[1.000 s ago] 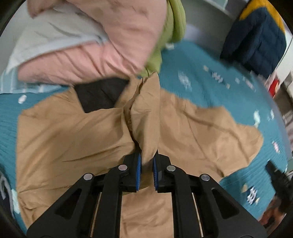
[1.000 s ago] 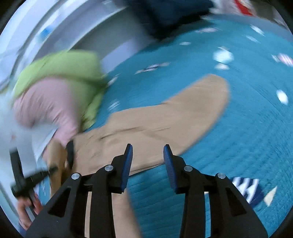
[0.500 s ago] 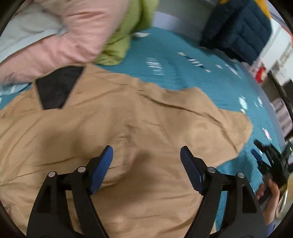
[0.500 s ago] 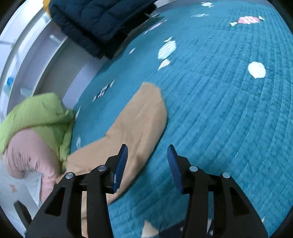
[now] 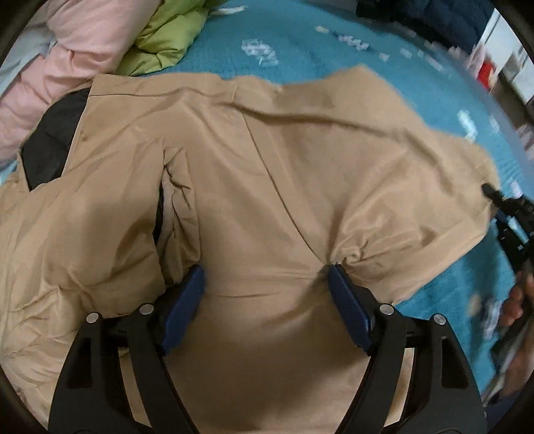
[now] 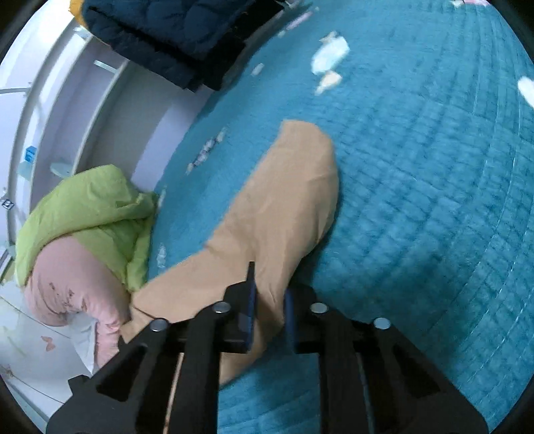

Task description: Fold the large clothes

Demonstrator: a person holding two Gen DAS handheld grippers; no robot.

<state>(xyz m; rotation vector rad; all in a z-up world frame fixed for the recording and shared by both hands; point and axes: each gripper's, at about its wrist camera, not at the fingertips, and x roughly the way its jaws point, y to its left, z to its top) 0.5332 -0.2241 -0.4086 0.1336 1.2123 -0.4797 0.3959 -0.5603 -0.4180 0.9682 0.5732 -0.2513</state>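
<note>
— Two views; what does the left wrist show?
— The left gripper [image 5: 265, 293] is spread wide, both blue pads [image 5: 187, 300] pressed down on the tan coat [image 5: 267, 173], nothing pinched between them. The coat lies spread over the teal bedspread [image 5: 300, 43], its black lining [image 5: 50, 147] showing at the left.
— And near it?
— A pink quilt [image 5: 66, 50] and a green quilt [image 5: 167, 36] are heaped at the bedspread's far left edge, the pink one touching the coat. The right gripper [image 5: 510, 213] sits at the coat's right edge, blurred.
— The right wrist?
— The right gripper [image 6: 268, 312] pinches a fold of the coat's sleeve [image 6: 277, 207], jaws nearly together. The sleeve stretches away across the bedspread [image 6: 434, 167]. A navy jacket [image 6: 167, 30] lies at the far edge.
</note>
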